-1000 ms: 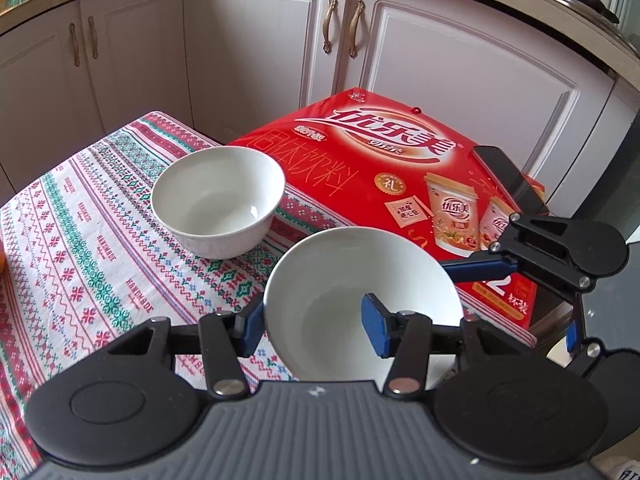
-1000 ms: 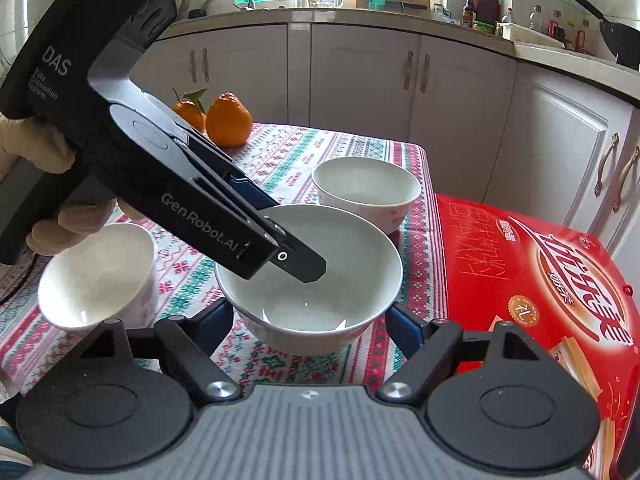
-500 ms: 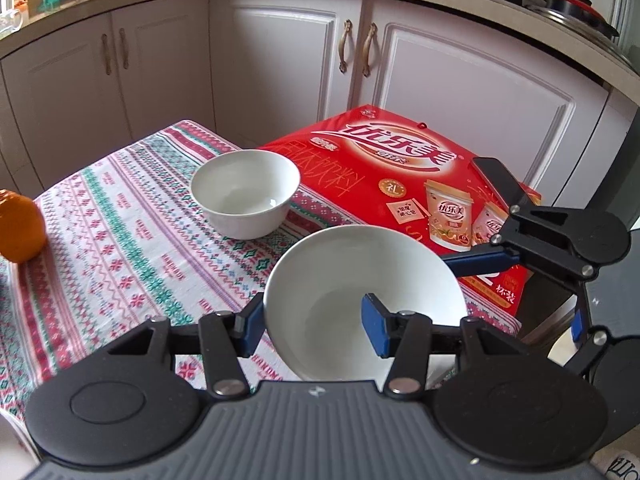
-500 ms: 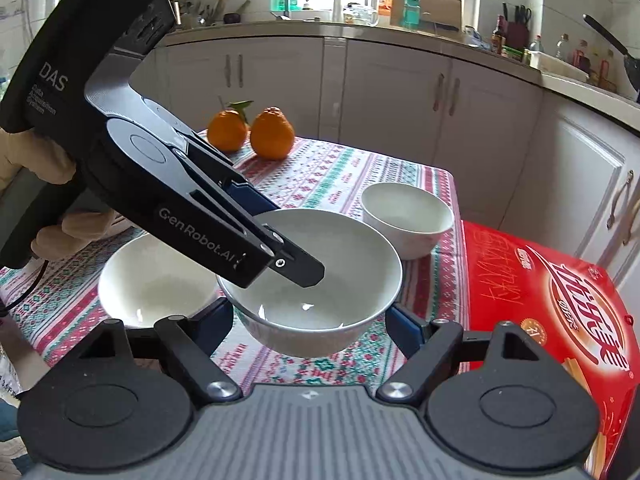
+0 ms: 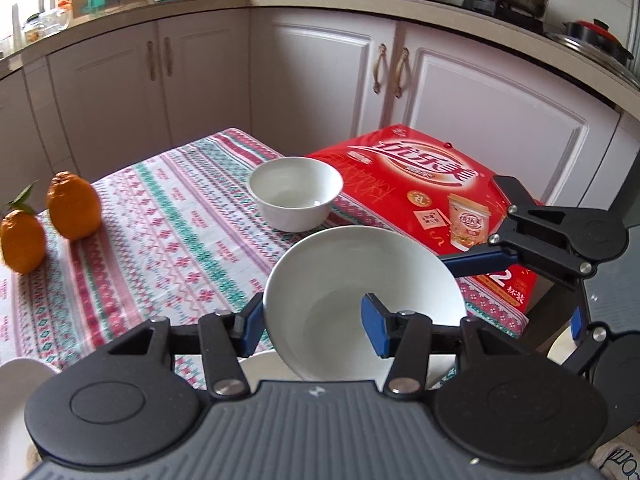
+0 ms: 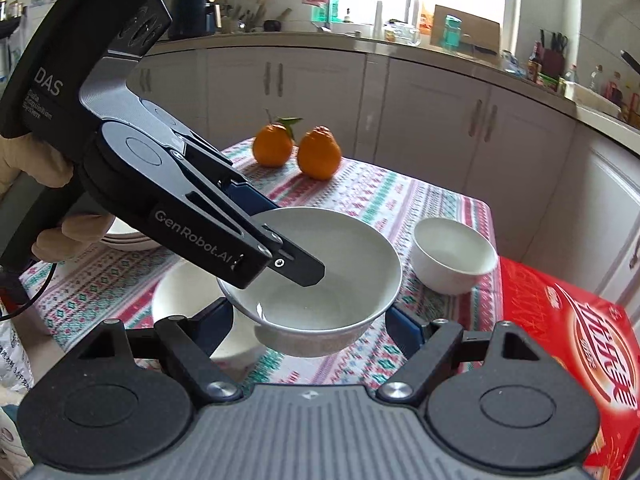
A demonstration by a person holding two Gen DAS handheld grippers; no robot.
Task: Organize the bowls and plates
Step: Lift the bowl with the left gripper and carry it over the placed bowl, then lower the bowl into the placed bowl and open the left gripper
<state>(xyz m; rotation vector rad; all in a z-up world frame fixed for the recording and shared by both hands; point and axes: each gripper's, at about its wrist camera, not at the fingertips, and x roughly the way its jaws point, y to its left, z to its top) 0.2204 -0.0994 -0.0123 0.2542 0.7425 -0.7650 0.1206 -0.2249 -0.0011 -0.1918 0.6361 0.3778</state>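
Note:
A wide white bowl (image 5: 360, 280) hangs above the table's near corner, held from both sides. My left gripper (image 5: 314, 328) is shut on its wall, with one finger (image 6: 296, 268) inside and the other under the rim. My right gripper (image 6: 310, 320) comes from the opposite side and is shut on the bowl's (image 6: 320, 288) lower outer wall, a pad against each flank. A small white bowl (image 5: 294, 200) stands on the tablecloth by the red box. Another white bowl (image 6: 184, 296) sits below the held one, and a stack of plates (image 6: 128, 240) lies behind the left gripper.
A red carton (image 5: 420, 184) juts past the table's right edge. Two oranges (image 5: 74, 206) stand at the far end of the patterned tablecloth (image 5: 160, 248). White cabinets (image 5: 320, 80) and a cluttered counter surround the table. A gloved hand (image 6: 24, 168) holds the left gripper.
Both grippers rose and drew back from the table together with the wide bowl. The small bowl now looks farther off, and the oranges, the lower bowl and the plates have come into view.

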